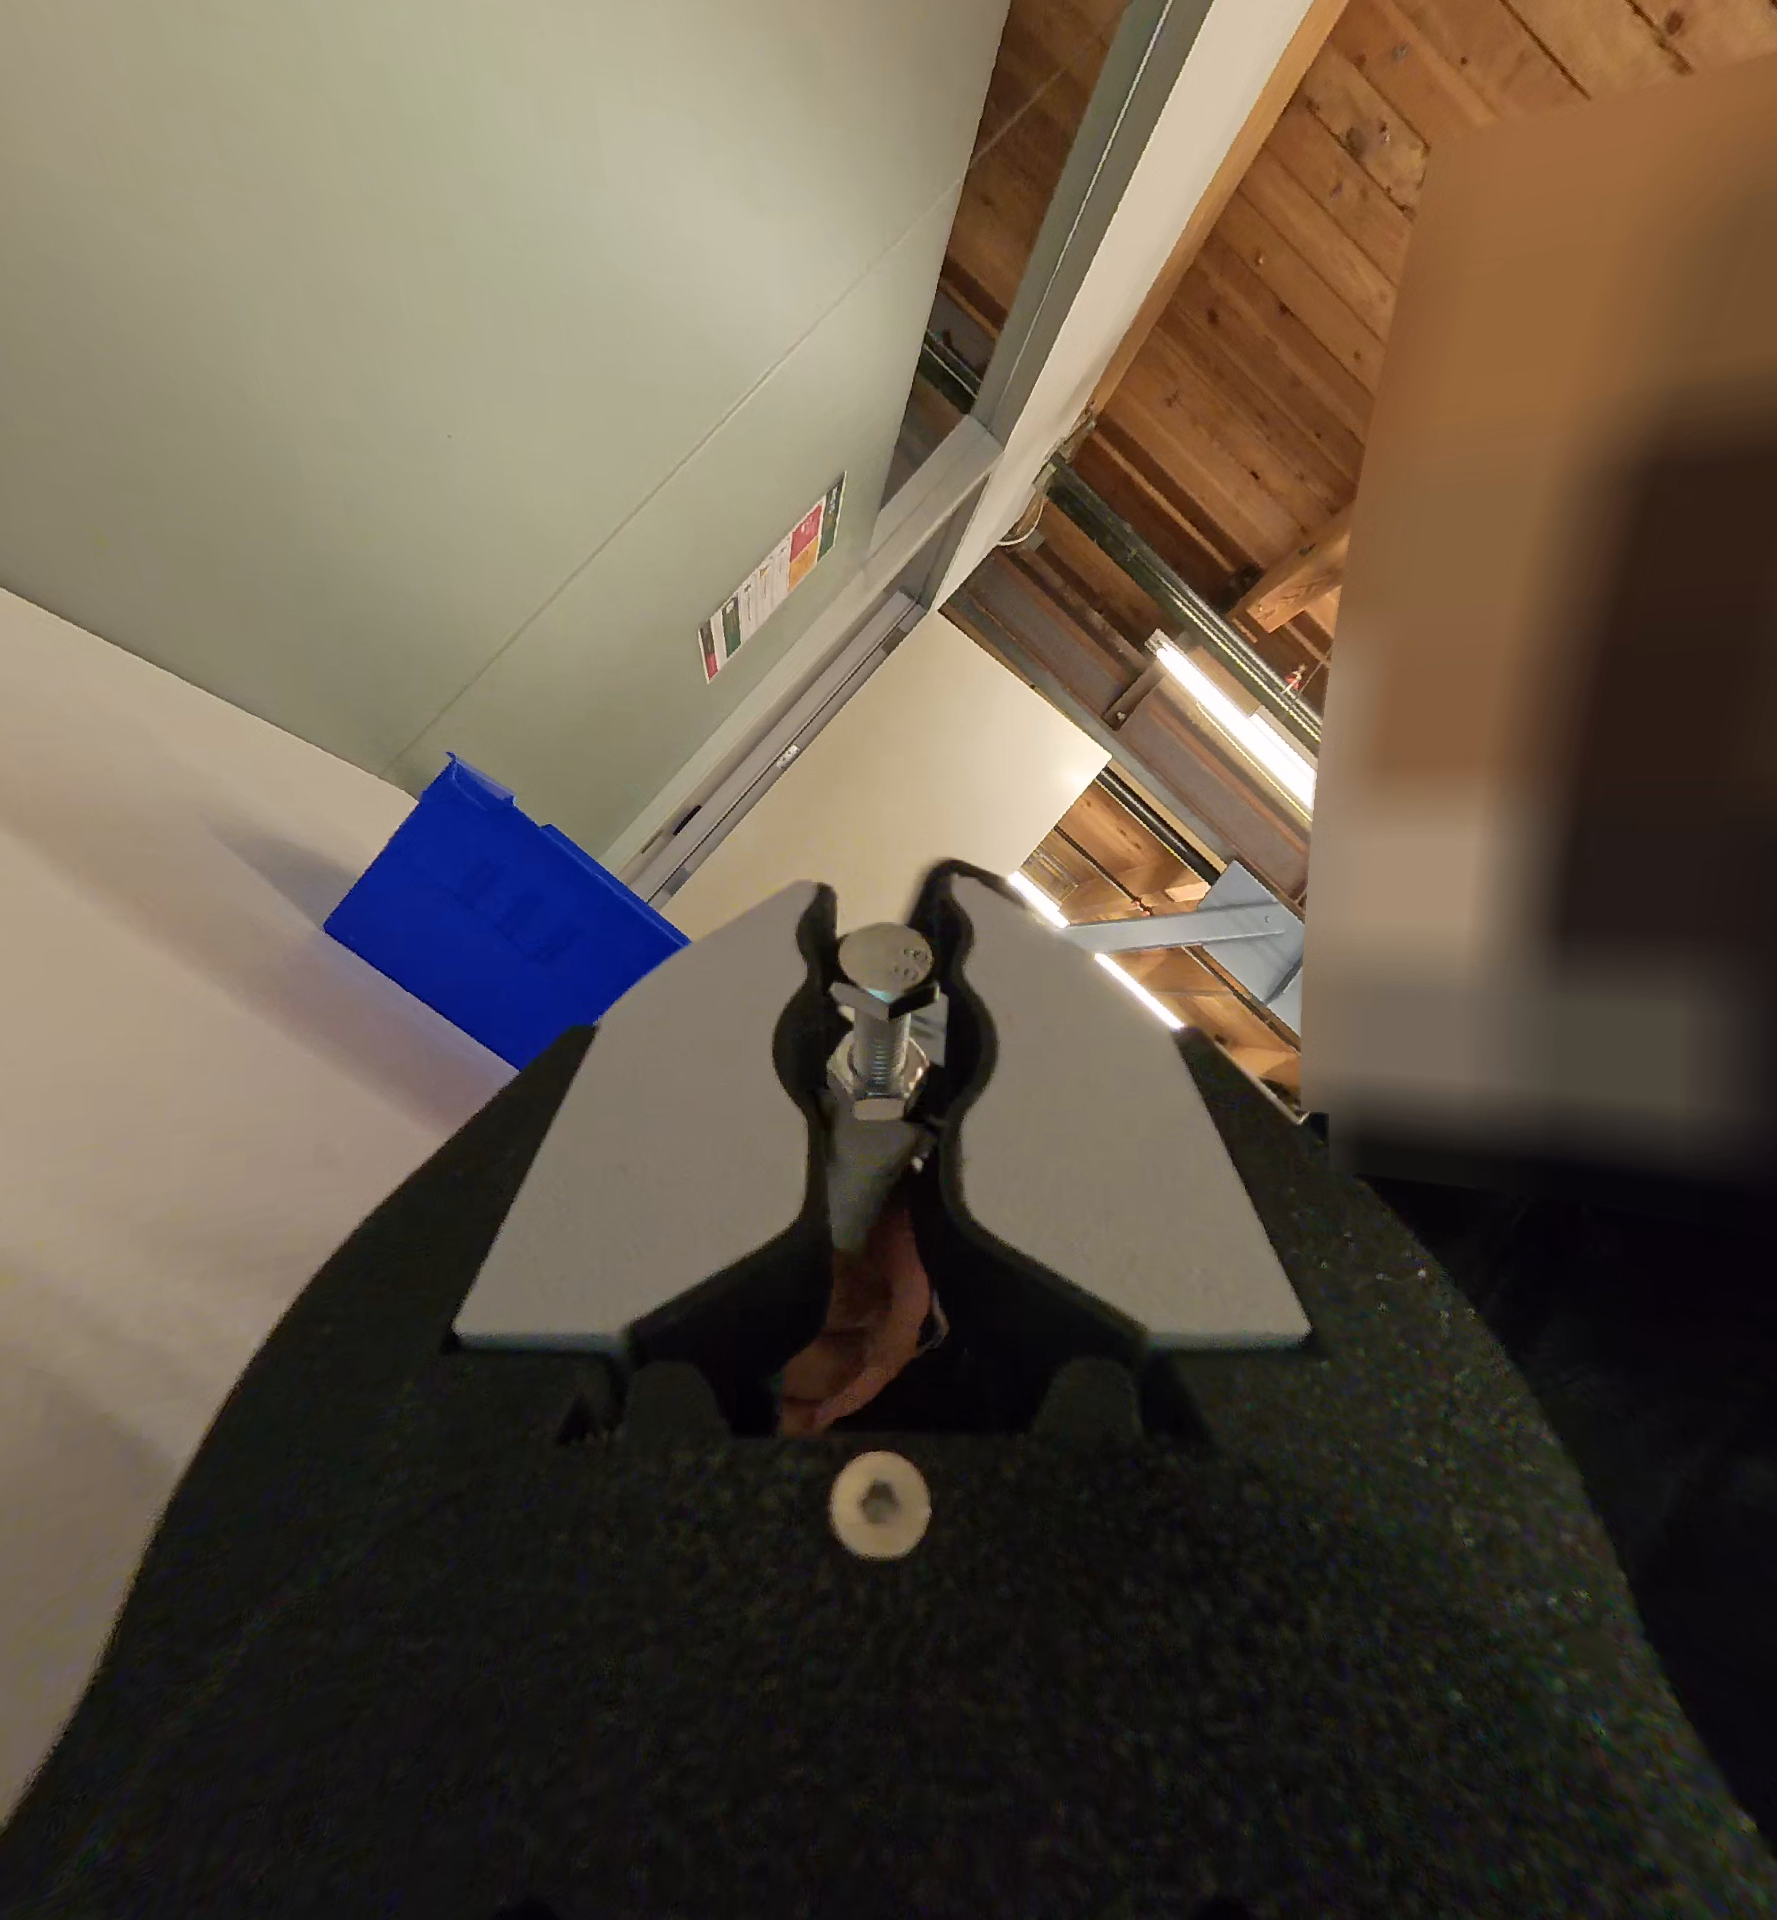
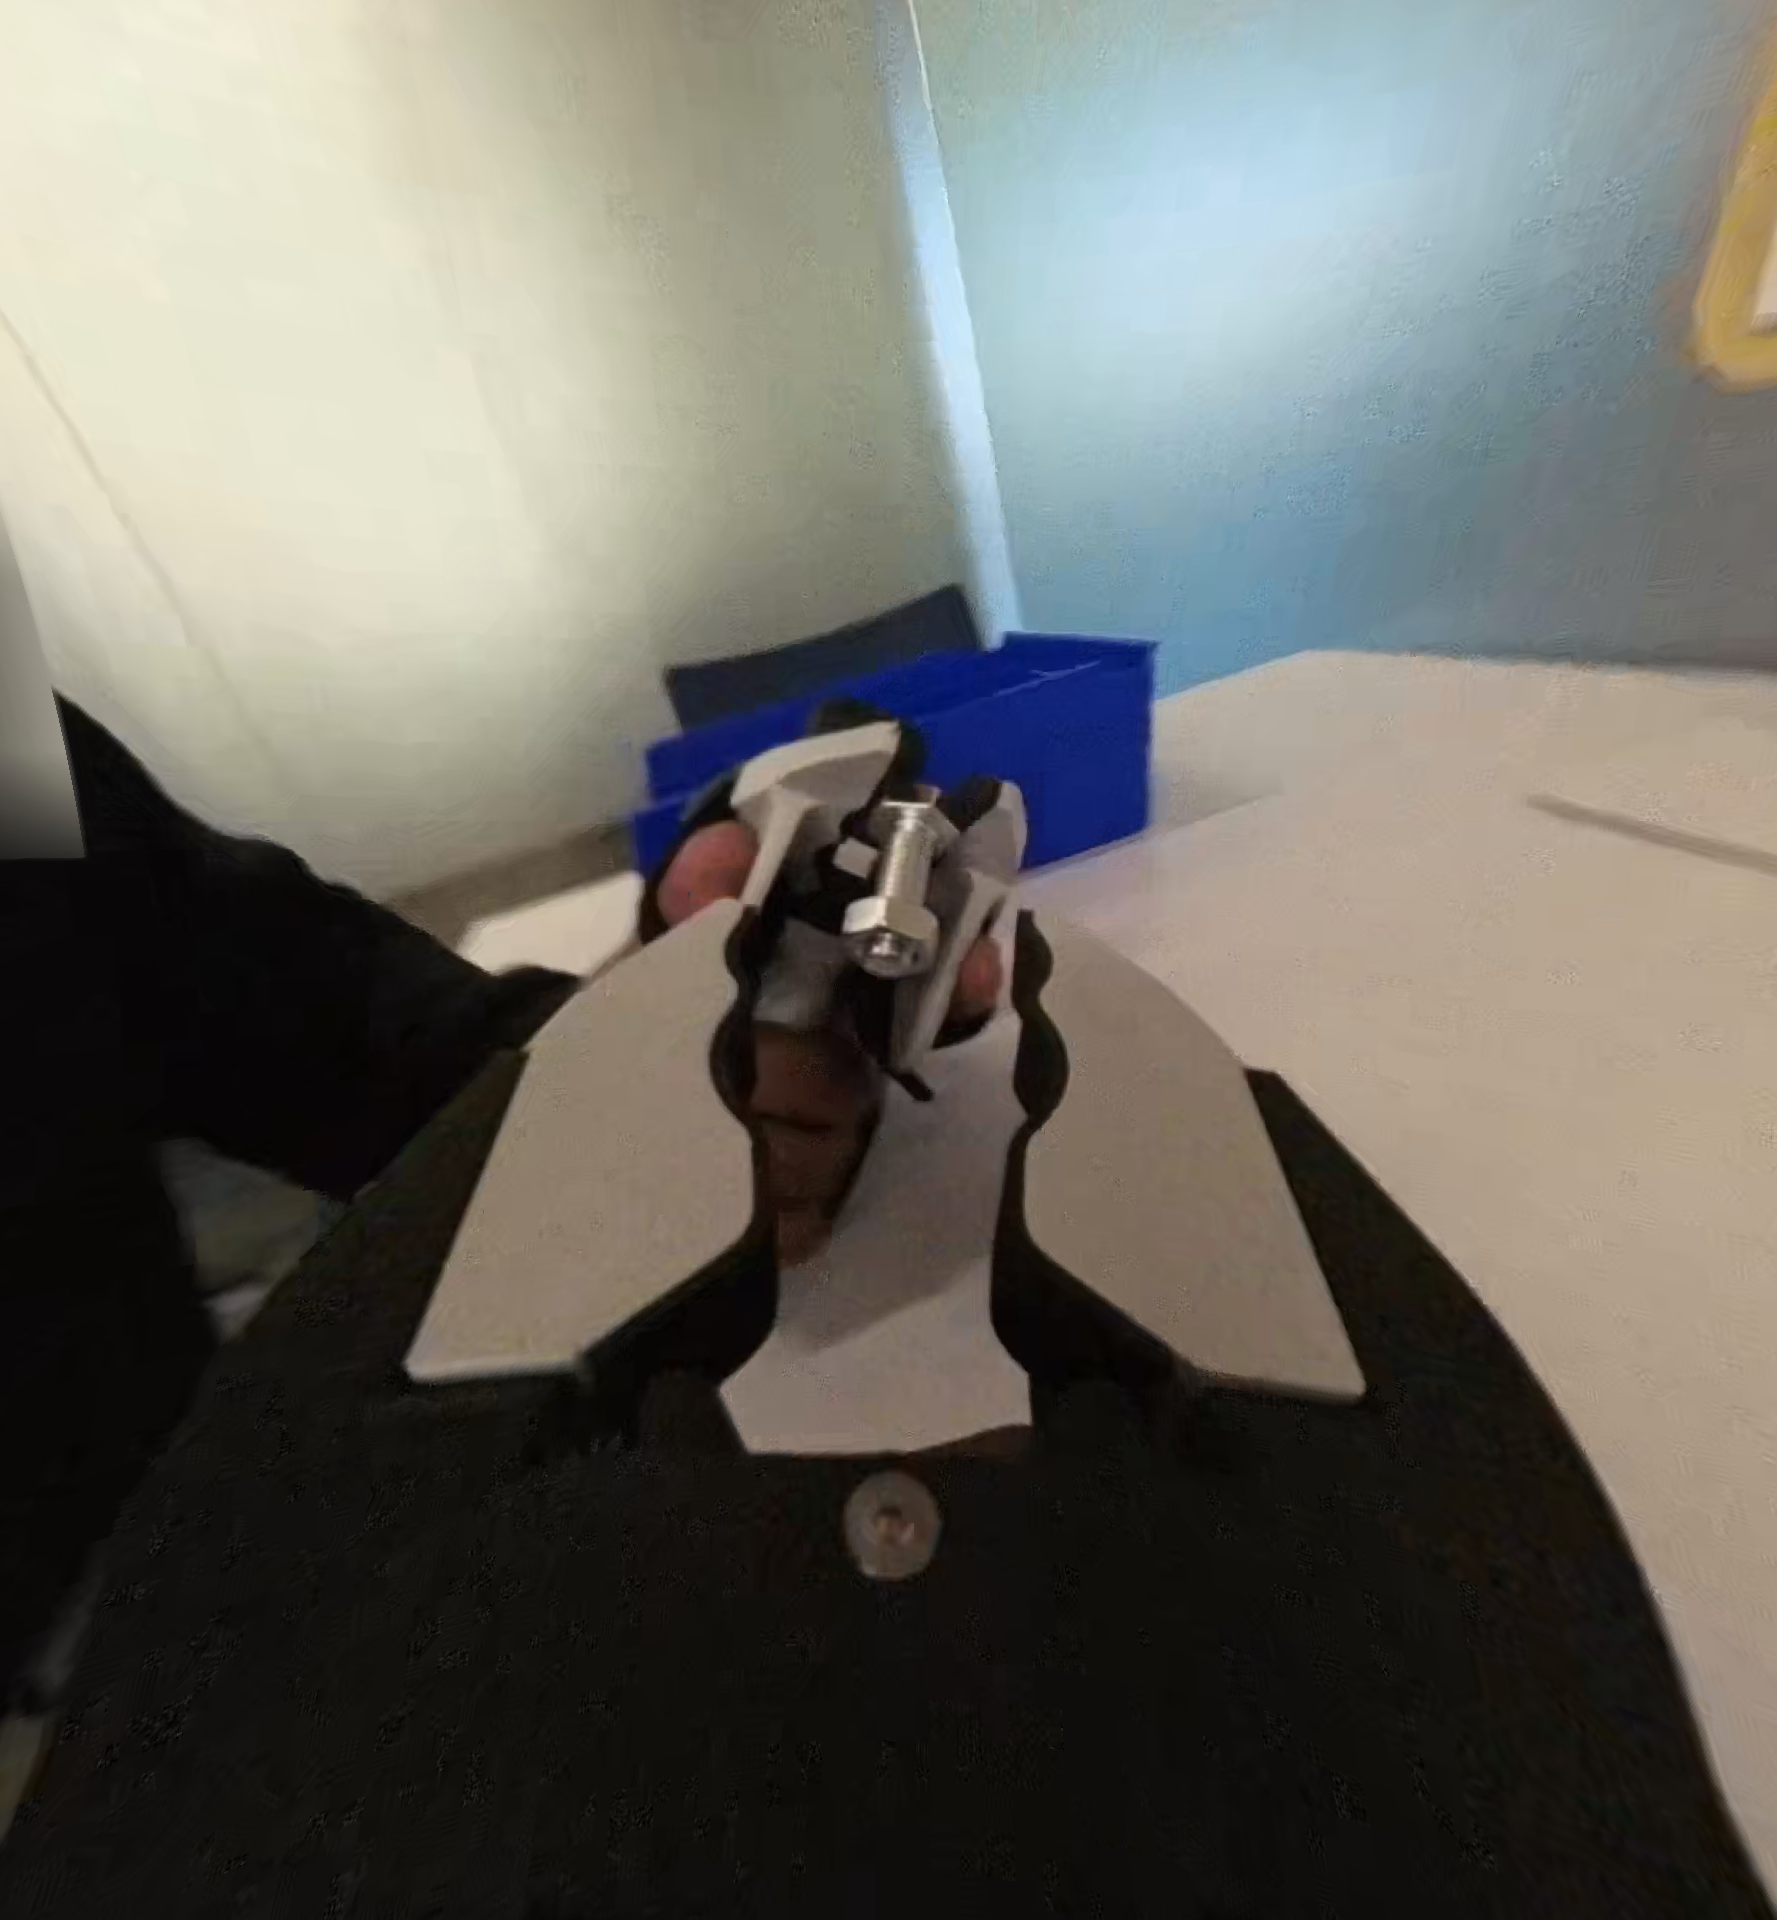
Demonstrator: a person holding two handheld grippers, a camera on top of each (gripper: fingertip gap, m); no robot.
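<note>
Bolt [image 1: 881,971] in left tool [image 1: 876,914]

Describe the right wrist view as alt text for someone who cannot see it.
The left gripper, held in a person's hand, grips a silver hex bolt with a nut threaded on its end, just beyond the open fingers of the right gripper. Behind them a blue plastic bin stands on a white table.

Left hand-held gripper [image 1: 879,914] clamped (narrowly); right hand-held gripper [image 2: 879,935] spread.
</note>
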